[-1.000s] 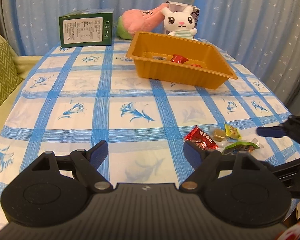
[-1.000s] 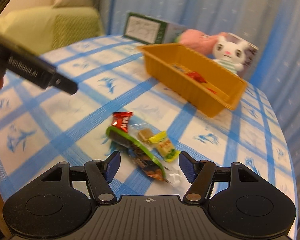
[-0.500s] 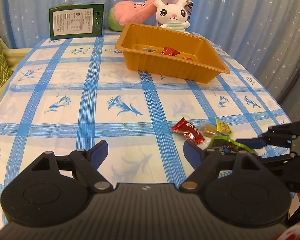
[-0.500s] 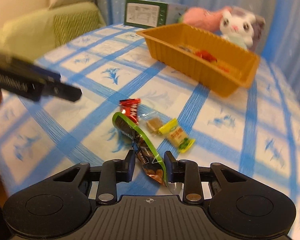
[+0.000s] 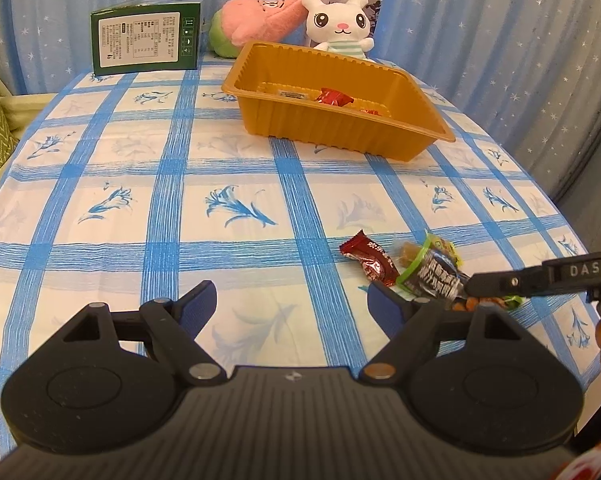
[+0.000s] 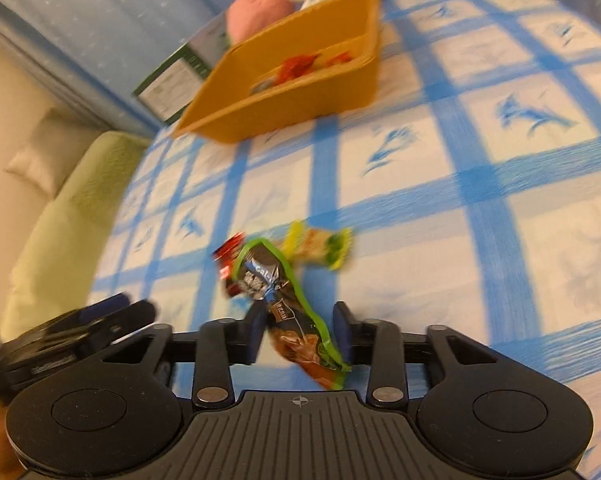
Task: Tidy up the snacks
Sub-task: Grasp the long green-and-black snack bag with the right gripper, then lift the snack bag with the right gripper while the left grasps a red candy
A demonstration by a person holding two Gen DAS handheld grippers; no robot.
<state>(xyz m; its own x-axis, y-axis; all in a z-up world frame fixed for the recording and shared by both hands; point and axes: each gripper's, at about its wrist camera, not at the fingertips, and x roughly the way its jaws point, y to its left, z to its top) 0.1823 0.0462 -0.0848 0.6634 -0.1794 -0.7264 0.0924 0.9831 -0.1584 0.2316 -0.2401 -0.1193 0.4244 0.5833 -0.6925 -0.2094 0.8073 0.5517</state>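
Observation:
My right gripper (image 6: 298, 330) is shut on a green-edged dark snack packet (image 6: 288, 300) and holds it off the tablecloth; the view is blurred and tilted. The packet (image 5: 432, 276) and the right gripper's fingers (image 5: 500, 282) show at the right of the left wrist view. A red wrapped candy (image 5: 368, 258), a small brown candy (image 5: 406, 250) and a yellow-green candy (image 6: 320, 242) lie on the cloth beside it. My left gripper (image 5: 290, 304) is open and empty above the table's near edge. The orange tray (image 5: 412, 114) stands far across the table with a few red snacks (image 5: 332, 98) inside.
A green box (image 5: 146, 42), a pink plush (image 5: 260, 20) and a white bunny plush (image 5: 338, 26) stand behind the tray at the back edge. A green cushion and sofa (image 6: 76, 200) lie beyond the table's left side. Blue curtains hang behind.
My right gripper closed on the green-edged packet, lifted it off the cloth and tilted. My left gripper stayed open and shifted slightly.

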